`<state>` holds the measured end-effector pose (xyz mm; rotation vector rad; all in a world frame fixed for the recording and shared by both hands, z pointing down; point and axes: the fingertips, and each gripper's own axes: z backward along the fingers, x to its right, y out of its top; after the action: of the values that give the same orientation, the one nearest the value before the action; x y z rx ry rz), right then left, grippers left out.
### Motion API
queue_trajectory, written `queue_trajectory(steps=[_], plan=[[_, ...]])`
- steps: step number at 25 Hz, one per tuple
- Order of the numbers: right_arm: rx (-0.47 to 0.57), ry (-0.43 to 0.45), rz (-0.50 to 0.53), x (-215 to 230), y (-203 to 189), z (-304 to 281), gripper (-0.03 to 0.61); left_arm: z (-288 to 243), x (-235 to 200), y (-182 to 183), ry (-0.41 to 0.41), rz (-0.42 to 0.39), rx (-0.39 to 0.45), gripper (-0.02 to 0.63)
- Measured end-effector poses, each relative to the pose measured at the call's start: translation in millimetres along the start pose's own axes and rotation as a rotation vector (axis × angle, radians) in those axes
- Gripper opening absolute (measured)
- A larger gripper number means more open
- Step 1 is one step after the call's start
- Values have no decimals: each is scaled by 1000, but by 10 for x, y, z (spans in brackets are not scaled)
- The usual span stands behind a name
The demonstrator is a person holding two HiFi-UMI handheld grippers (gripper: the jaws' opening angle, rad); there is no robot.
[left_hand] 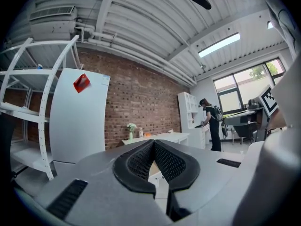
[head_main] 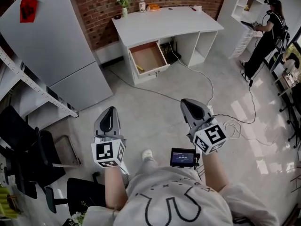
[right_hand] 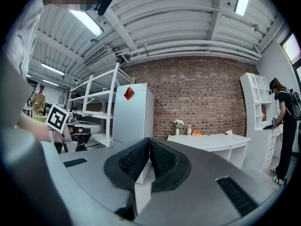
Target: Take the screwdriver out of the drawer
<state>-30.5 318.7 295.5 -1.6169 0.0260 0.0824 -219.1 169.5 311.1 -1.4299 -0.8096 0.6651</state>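
Standing well back from the white worktop (head_main: pixel 164 25) against the red brick wall (head_main: pixel 103 1), the person holds both tools level and pointed toward it over the pale grey floor (head_main: pixel 155 109).

Left hand-held gripper (head_main: pixel 110 111): in the left gripper view its black ribbed pads (left_hand: pixel 141 161) meet at the tips. It is closed and empty.

Right hand-held gripper (head_main: pixel 187 104): in the right gripper view its black pads (right_hand: pixel 164 160) are pressed together in the same way. It too is closed with nothing between the jaws.

The white-fronted drawer with a bare wooden interior (head_main: pixel 149 55) is pulled fully out from the left section of the worktop. A small yellow-handled screwdriver (head_main: pixel 139 68) lies inside it, at the front left corner, close to the drawer front. It is too small to make out its tip. Both tools are well apart from the drawer.

On the worktop, along the wall, stand a slim vase of white flowers (head_main: pixel 124 1), a small pale bottle (head_main: pixel 142 5) and an orange object (head_main: pixel 153 6).

A tall grey refrigerator (head_main: pixel 56 46) bearing a red tag (head_main: pixel 28 9) stands left of the worktop, with a white metal rack (head_main: pixel 33 86) nearer the camera. A thin cable (head_main: pixel 207 86) trails across the floor from under the worktop. A second person in dark clothing (head_main: pixel 265 32) stands at the white shelving unit (head_main: pixel 249 1) on the right.
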Motion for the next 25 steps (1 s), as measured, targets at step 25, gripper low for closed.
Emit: queue_trajectory(steps=[25], plan=[[-63,-63,-34,319,-88,-1420,20,-1281,-930,-216,-84,35,-34,11]])
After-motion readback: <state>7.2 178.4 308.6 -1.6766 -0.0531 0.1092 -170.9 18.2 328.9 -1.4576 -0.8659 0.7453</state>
